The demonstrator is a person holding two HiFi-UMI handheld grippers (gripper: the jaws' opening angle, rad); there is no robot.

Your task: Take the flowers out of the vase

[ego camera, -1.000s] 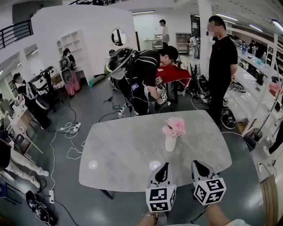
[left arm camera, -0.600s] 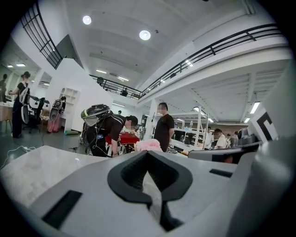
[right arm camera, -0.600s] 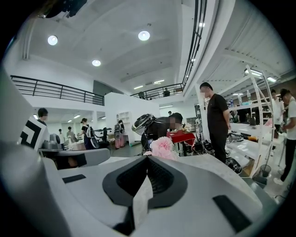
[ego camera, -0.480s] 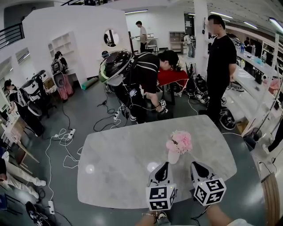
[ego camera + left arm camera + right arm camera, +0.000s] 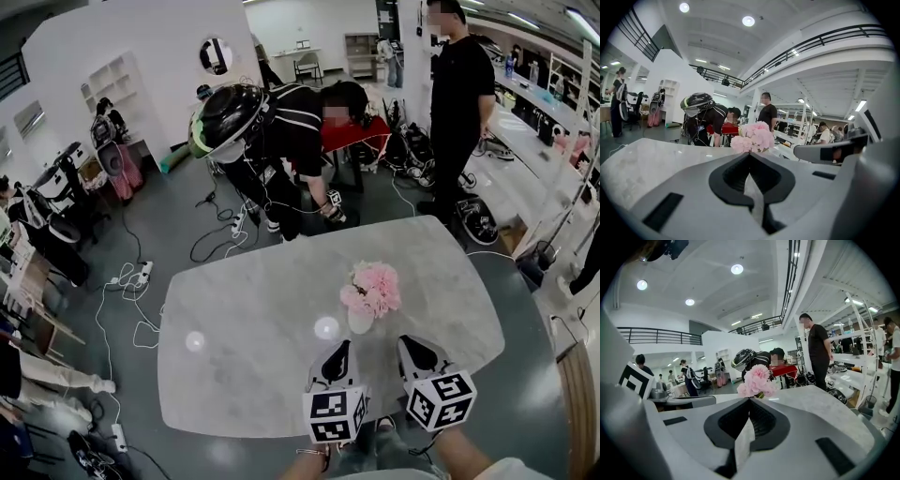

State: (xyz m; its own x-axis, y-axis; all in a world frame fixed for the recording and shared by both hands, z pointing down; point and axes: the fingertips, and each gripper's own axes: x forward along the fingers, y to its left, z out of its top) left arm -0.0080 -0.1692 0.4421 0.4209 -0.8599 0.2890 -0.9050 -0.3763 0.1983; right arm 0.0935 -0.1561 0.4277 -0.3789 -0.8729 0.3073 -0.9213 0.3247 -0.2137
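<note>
A bunch of pink flowers [image 5: 372, 286] stands in a small white vase [image 5: 360, 321] on the grey marble table [image 5: 244, 328], right of its middle. Both grippers hover over the near table edge, just short of the vase. My left gripper [image 5: 339, 348] is shut and empty, slightly left of the vase. The right gripper [image 5: 406, 343] is also shut and empty, to the vase's right. In the left gripper view the flowers [image 5: 752, 137] rise just beyond the shut tips [image 5: 750, 154]. The right gripper view shows the flowers [image 5: 757, 379] straight ahead of its shut tips [image 5: 750, 400]; the vase is hidden there.
A person in black [image 5: 281, 131] bends over just beyond the table's far edge, and another person [image 5: 459, 84] stands at the far right. Cables and a power strip [image 5: 136, 277] lie on the floor to the left. White shelving [image 5: 553, 141] runs along the right.
Both grippers have moved forward and a little down toward the vase, which now sits much closer to their tips. Both stayed shut.
</note>
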